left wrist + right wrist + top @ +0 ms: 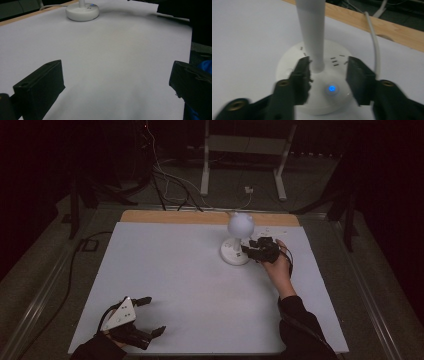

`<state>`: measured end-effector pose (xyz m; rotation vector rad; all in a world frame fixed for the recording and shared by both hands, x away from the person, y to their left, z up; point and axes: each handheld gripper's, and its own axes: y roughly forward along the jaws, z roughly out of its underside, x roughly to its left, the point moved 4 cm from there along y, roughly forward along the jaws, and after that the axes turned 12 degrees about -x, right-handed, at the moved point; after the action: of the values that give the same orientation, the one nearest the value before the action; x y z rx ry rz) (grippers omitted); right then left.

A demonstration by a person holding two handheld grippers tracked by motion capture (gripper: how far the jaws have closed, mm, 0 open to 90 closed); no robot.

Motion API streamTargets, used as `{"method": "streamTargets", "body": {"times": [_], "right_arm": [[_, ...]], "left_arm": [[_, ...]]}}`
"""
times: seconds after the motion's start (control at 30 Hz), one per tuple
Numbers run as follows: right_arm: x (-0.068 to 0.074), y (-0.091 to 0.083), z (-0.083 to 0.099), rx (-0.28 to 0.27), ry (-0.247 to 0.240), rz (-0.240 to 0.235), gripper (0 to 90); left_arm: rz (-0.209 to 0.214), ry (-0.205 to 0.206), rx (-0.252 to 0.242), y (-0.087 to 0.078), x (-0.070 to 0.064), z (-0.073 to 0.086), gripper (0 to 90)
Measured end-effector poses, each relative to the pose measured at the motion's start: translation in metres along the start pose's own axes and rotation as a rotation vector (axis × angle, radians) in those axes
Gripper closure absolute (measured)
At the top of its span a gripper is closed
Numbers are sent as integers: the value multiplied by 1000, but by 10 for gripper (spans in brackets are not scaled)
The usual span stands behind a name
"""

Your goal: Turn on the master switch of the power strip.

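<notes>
I hover my right gripper (328,68), jaws apart and empty, over the lamp (237,240) base at the desk's (175,280) far side, its upright stem beside one jaw, while my wide-open left gripper (142,317) idles well away near me.
</notes>
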<state>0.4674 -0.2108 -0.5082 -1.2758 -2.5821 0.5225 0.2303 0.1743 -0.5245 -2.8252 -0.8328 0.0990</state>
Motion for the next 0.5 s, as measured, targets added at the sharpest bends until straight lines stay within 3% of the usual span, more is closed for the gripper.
{"method": "streamTargets", "body": {"times": [0.1,0.2,0.3,0.4,0.5], "right_arm": [[2,-3,-2,-13,9,-3,234],[4,-5,0,8,17,-71,25],[5,-6,3,30,17,-117,0],[5,-10,4,36,50,-175,0],[5,-13,5,36,54,-180,0]], "left_arm": [[1,-2,-1,0,0,0,2],[1,-2,-2,0,0,0,2],[0,-4,-3,0,0,0,2],[2,-3,-3,0,0,0,2],[2,-4,-4,0,0,0,2]]}}
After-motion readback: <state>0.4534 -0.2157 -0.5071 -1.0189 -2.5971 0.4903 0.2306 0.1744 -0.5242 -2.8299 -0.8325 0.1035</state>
